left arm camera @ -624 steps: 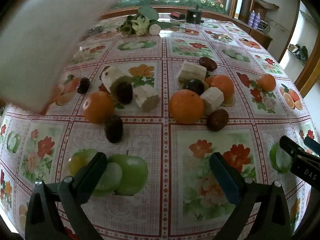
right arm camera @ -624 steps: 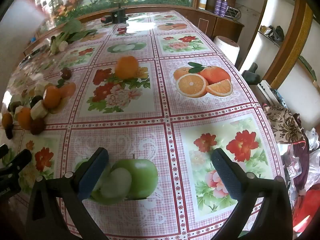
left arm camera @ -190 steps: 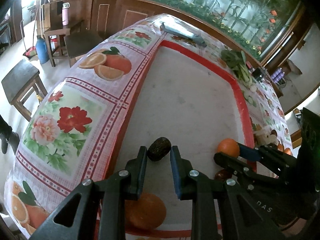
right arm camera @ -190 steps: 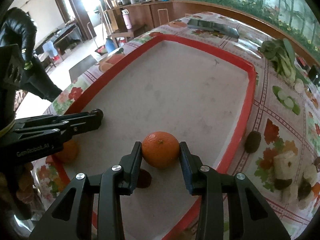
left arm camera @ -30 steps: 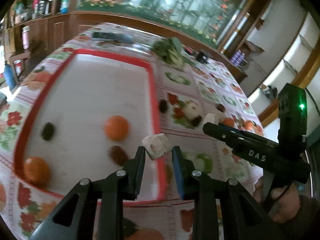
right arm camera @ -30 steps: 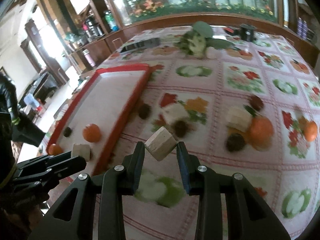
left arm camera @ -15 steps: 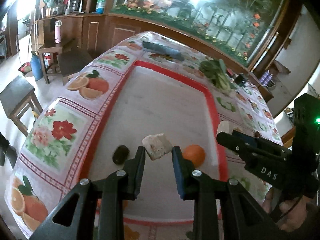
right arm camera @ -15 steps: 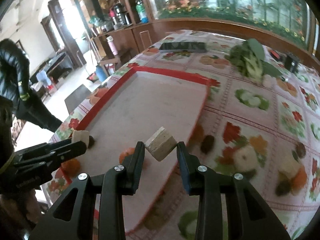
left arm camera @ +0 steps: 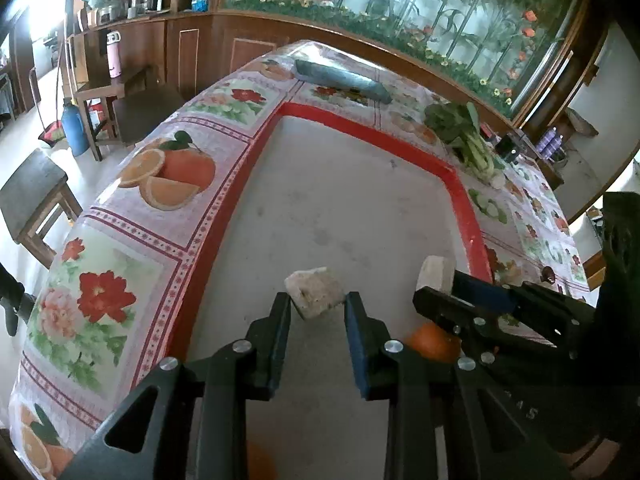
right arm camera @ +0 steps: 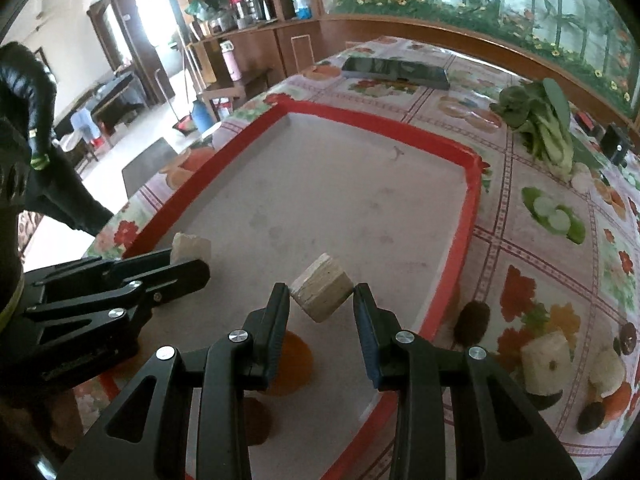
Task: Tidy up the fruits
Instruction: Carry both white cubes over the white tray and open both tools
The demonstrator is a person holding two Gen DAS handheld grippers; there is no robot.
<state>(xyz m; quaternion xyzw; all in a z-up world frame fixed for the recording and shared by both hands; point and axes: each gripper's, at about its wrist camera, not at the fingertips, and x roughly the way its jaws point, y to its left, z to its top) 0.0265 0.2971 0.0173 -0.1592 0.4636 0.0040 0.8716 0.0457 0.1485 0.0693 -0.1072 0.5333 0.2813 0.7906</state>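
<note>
Fruit chunks, pale and blocky, sit one in each gripper above the red-rimmed tray. Left gripper: jaws drawn narrow and clamped on a whitish chunk, held clear of the tray floor near its front left part. Right gripper: jaws likewise narrow, pinching a tan cube tilted on one corner, over the tray's front right part. Beneath and behind the fingers lies an orange on the tray floor, partly hidden; a dark fruit lies just in front of it. Outside the tray's right rim, on the flowered tablecloth, rest a dark date-like fruit, more pale chunks and an orange. Farther off lie leafy greens and a flat dark case.
</note>
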